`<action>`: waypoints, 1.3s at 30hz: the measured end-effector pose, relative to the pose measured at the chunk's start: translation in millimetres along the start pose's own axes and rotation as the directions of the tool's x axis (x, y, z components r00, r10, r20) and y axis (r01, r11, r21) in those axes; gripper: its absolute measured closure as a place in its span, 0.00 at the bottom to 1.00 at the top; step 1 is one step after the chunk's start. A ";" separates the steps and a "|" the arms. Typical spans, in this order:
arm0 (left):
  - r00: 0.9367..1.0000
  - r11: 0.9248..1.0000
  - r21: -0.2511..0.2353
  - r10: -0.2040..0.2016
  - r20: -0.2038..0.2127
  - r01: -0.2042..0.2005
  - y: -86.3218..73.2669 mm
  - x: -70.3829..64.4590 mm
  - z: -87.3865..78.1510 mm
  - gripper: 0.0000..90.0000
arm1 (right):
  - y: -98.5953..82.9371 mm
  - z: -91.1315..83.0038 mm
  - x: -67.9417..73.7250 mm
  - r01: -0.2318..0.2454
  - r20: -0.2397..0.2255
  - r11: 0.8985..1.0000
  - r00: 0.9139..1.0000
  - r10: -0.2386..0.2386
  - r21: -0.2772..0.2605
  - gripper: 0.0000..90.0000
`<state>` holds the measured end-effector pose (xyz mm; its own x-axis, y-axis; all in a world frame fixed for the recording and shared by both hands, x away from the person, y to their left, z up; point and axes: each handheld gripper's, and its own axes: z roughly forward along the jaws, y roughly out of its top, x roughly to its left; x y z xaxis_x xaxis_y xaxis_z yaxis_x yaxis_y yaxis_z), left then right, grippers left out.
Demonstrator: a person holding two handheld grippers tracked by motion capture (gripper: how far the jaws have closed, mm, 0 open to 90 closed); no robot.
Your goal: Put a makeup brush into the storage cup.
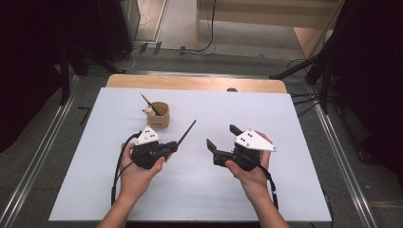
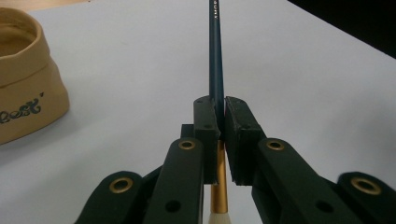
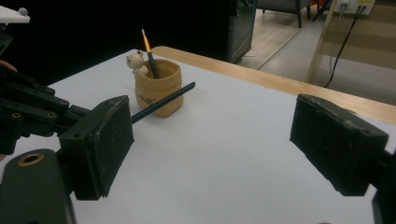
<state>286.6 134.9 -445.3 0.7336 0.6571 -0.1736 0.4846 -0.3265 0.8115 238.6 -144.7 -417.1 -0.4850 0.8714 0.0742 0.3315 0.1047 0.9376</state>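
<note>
At the left edge of the left gripper view, the tan fabric pot [image 2: 25, 74] carries dark script lettering, cut off by the frame, whose visible end reads "eest" or "best". Small pale print runs along the dark brush handle [image 2: 215, 56] near the top, too blurred to read.

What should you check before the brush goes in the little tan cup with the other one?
1. Left hand-held gripper shut on the dark brush: ok.
2. Grip near the gold collar, long handle free: ok.
3. Tan cup upright on the white table: ok.
4. Room in the cup beside the brush and small animal figure already there: cannot tell.
5. Right hand-held gripper open and out of the way: ok.
6. Brush aimed at the cup: not ok, it points past it.
</note>
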 end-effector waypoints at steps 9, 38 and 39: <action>1.000 0.999 -0.052 0.012 0.016 -0.011 -2.9 -2.3 0.5 0.95 | -2.3 13.1 14.4 -0.027 -0.016 0.999 1.000 0.027 0.030 0.17; 0.991 0.987 -0.157 0.035 0.130 -0.014 -3.2 -24.5 2.5 0.95 | -21.5 10.8 14.0 -0.268 -0.096 0.963 0.959 0.266 -0.008 0.50; 0.991 0.987 -0.160 0.037 0.131 -0.015 -3.5 -25.4 2.9 0.95 | -21.9 10.8 12.7 -0.277 -0.114 0.961 0.955 0.274 -0.007 0.50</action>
<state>267.7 117.4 -445.3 0.8071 0.5498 -0.2153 0.3907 -0.2238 0.8929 233.9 -130.7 -440.4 -0.4644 0.8062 0.3667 0.4470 -0.1440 0.8828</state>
